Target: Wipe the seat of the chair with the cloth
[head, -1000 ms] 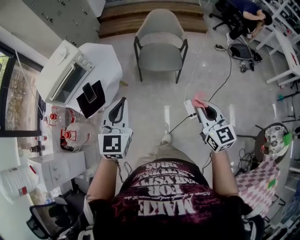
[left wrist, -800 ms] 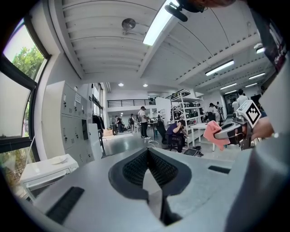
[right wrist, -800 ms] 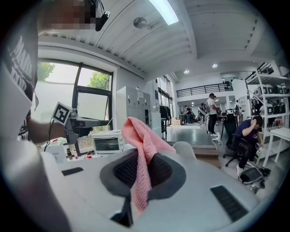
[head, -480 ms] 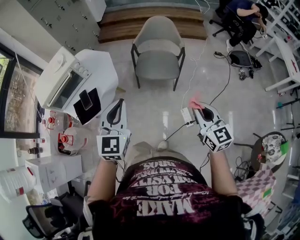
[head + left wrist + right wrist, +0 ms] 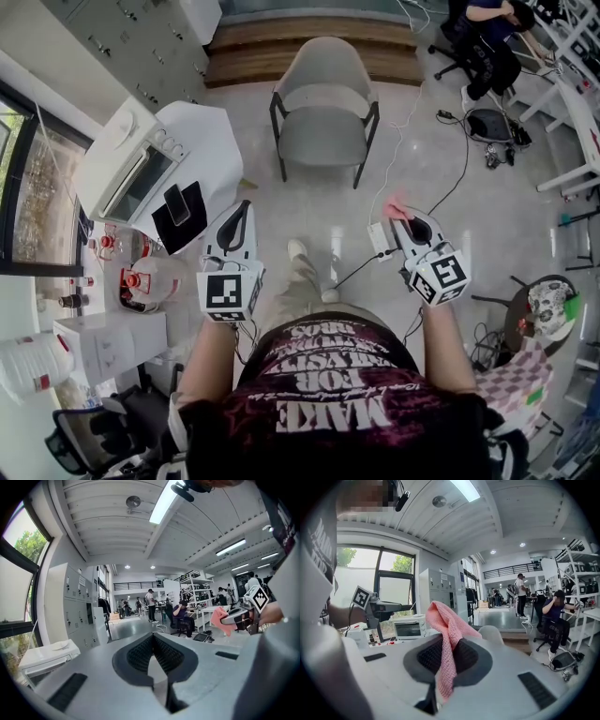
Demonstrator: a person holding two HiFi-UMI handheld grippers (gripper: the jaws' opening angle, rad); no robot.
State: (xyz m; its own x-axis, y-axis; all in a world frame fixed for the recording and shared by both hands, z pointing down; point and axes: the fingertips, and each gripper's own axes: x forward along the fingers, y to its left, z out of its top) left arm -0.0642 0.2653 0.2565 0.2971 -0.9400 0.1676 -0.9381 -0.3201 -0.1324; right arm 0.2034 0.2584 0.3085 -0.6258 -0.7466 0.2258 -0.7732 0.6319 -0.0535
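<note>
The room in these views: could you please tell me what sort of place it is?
Probably an open-plan lab or workshop: metal shelving racks, a seated person at a desk, and cables trailing across the polished floor.

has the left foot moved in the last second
Yes. The left foot has swung forward, toward the chair: it now lies level with the power strip; before, it was hidden under the body.

The right gripper (image 5: 406, 218) carries the pink cloth (image 5: 395, 203), level with the left gripper (image 5: 243, 208), both well apart from the grey chair (image 5: 321, 129).
</note>
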